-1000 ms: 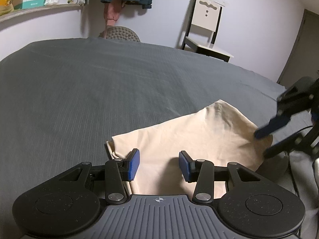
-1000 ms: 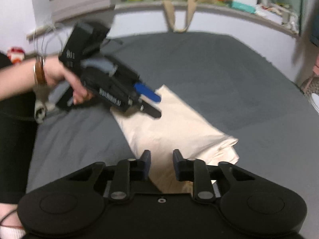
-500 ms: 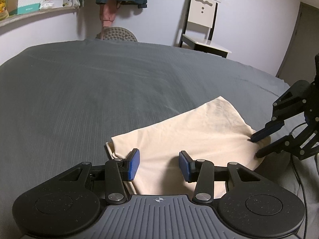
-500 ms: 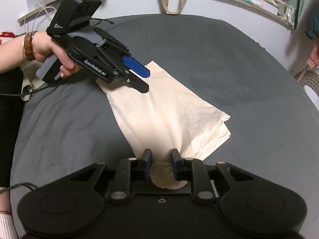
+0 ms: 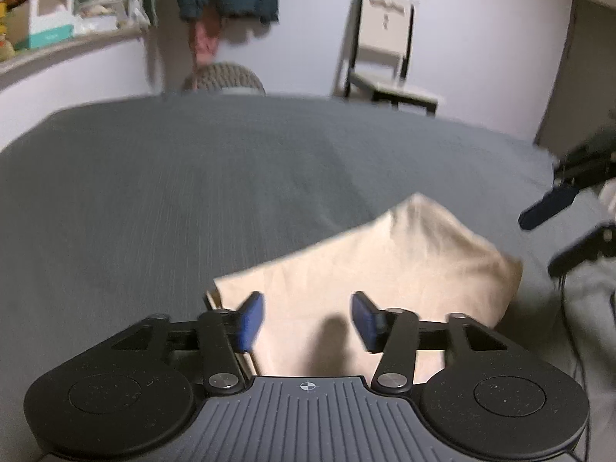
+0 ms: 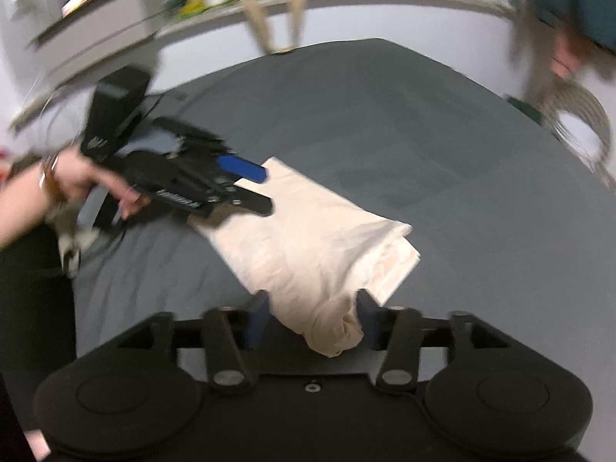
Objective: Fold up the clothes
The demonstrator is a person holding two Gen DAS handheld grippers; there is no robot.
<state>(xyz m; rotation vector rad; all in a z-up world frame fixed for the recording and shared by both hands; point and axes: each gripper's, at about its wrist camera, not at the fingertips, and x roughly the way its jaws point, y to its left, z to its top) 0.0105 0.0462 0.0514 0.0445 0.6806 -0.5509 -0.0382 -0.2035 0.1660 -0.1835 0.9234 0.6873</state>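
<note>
1. On the grey bed [image 5: 192,192], in the left wrist view, the cream garment [image 5: 385,261] lies folded into a flat, roughly rectangular packet. The left gripper [image 5: 306,317] sits low at its near end, jaws spread wide and empty, blue pads [image 5: 250,319] either side of the cloth edge; that placing looks meant for taking the near edge. At the far right the right gripper [image 5: 554,231] shows blurred, above the bed just beyond the garment's corner. A chair [image 5: 385,65] stands by the wall, clear of the work.

2. In the right wrist view, the right gripper [image 6: 312,323] has its jaws parted, and a bunched end of the garment [image 6: 327,238] lies between them; whether the pads touch it I cannot tell. Across the packet, the left gripper [image 6: 246,188], held by a hand [image 6: 100,188], hangs released over the far end. Both tools at opposite ends suggests another fold is being set up.
</note>
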